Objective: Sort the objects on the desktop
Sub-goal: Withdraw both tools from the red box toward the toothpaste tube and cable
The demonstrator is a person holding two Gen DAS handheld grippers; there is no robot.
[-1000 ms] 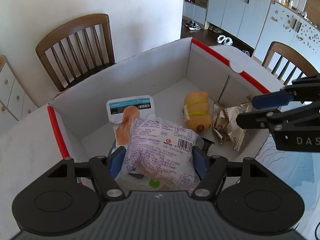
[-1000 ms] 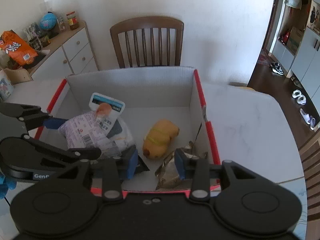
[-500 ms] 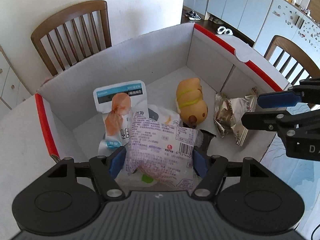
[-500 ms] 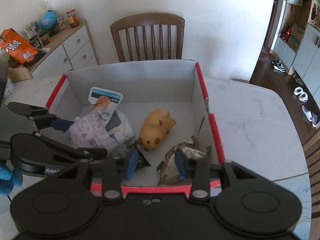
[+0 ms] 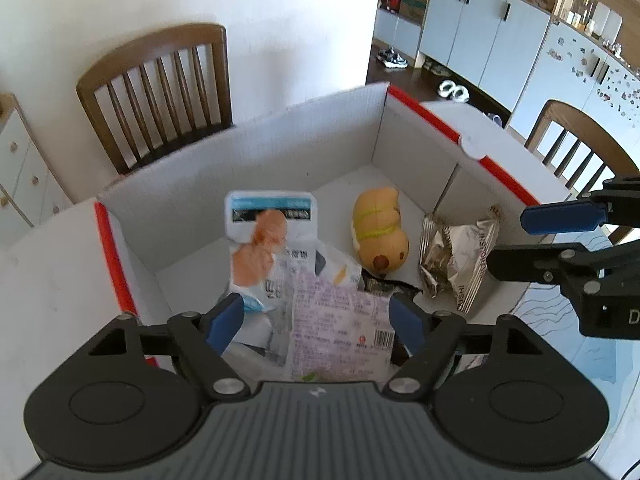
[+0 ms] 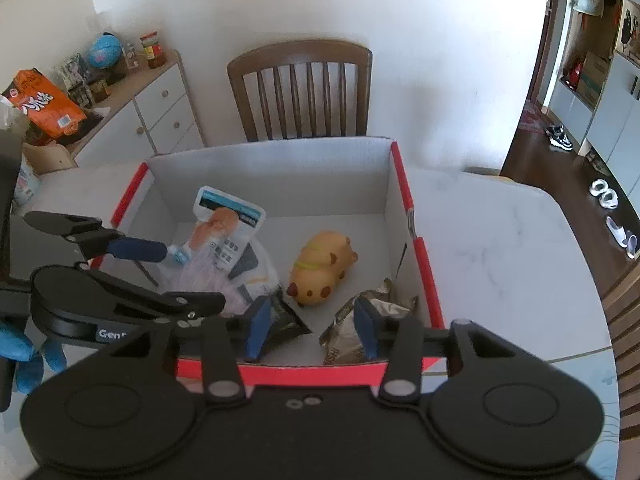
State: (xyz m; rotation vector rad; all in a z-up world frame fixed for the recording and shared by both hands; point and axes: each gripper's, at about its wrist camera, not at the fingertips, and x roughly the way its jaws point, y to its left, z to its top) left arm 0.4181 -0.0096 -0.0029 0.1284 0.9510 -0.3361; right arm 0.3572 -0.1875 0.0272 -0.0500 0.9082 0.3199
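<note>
Both jaws were opening: left gripper (image 5: 316, 322) around barcoded purple packet (image 5: 340, 332), right gripper (image 6: 311, 330) beside "ISHS"-lettered foil packet (image 6: 352, 332) in the box (image 6: 396, 184)

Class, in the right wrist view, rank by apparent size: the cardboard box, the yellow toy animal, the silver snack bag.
1. Cardboard box, clearly largest.
2-3. Yellow toy and silver bag: unsure, since the right gripper's finger hides part of the bag.

a wooden chair (image 6: 300, 92) stands behind the table, a globe (image 6: 105, 50) on the sideboard (image 6: 160, 116).
</note>
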